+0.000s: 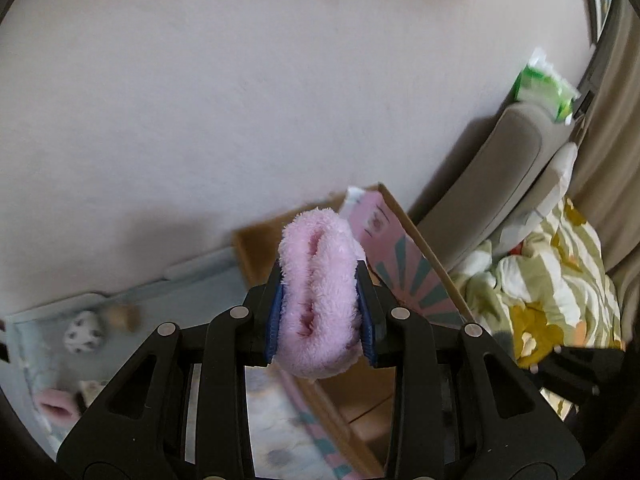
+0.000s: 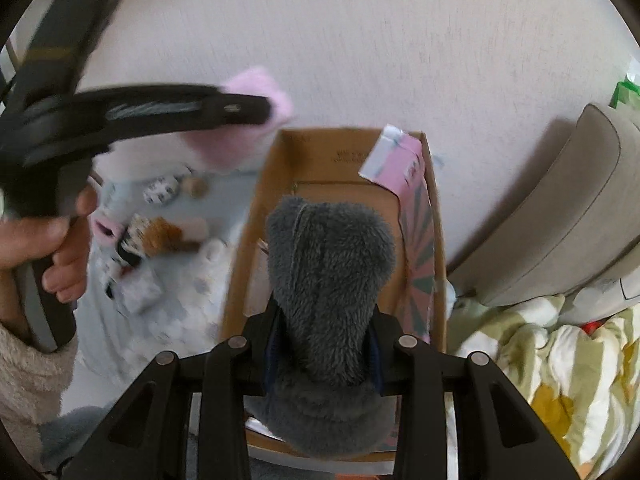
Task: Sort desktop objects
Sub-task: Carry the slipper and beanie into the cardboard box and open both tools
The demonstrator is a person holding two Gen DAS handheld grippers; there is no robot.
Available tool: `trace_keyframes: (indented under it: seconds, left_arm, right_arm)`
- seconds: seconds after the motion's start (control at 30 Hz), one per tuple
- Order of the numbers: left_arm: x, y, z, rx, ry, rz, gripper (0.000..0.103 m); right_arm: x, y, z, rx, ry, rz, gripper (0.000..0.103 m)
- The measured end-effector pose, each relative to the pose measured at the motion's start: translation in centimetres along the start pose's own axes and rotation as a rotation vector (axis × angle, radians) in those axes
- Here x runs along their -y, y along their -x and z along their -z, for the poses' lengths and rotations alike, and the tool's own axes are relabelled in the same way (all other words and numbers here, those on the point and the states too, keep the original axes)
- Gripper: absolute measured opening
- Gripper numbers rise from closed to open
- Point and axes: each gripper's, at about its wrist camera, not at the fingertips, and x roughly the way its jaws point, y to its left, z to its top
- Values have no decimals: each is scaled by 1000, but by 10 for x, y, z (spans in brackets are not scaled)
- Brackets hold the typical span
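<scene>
Evidently both tools were loaded for sorting: the right gripper [image 2: 322, 354] was clamped on a grey plush item [image 2: 328, 280] above the cardboard box [image 2: 438, 248], while the left gripper [image 1: 320, 316] squeezed a pink fluffy item [image 1: 316, 292], box [image 1: 256, 248] just beyond, remaining toys [image 2: 160, 236] left of it.

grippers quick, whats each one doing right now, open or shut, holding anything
Left tongs: shut on a fluffy pink sock.
Right tongs: shut on a fuzzy grey sock, over the cardboard box.
</scene>
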Motion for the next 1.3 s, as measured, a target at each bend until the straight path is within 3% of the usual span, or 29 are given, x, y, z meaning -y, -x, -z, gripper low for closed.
trace_keyframes:
  seconds: [0.13, 0.27, 0.8, 0.87, 0.9, 0.93, 1.0, 1.13, 1.3]
  left_arm:
    - [24, -40, -2, -36, -15, -18, 28]
    - [37, -71, 0, -67, -26, -43, 28]
    - [42, -86, 4, -94, -43, -87, 29]
    - [49, -88, 2, -103, -56, -87, 35]
    - [49, -88, 1, -108, -57, -84, 47]
    - [49, -88, 0, -114, -57, -82, 72]
    - [49, -83, -3, -99, -48, -94, 102]
    - [48, -60, -13, -45, -53, -124, 103]
    - [42, -25, -20, -2, -78, -164, 103]
  right_arm:
    - [10, -15, 8, -36, 2, -18, 32]
    - [10, -28, 14, -52, 73, 24, 33]
    - [21, -47, 15, -92, 84, -33, 35]
    - [22, -47, 14, -89, 72, -42, 40]
    - [22, -47, 13, -89, 69, -43, 44]
    - [21, -48, 12, -95, 69, -42, 46]
    - [19, -49, 11, -108, 72, -26, 54]
    - [24, -34, 7, -63, 33, -38, 54]
    - [29, -3, 1, 13, 10, 11, 56]
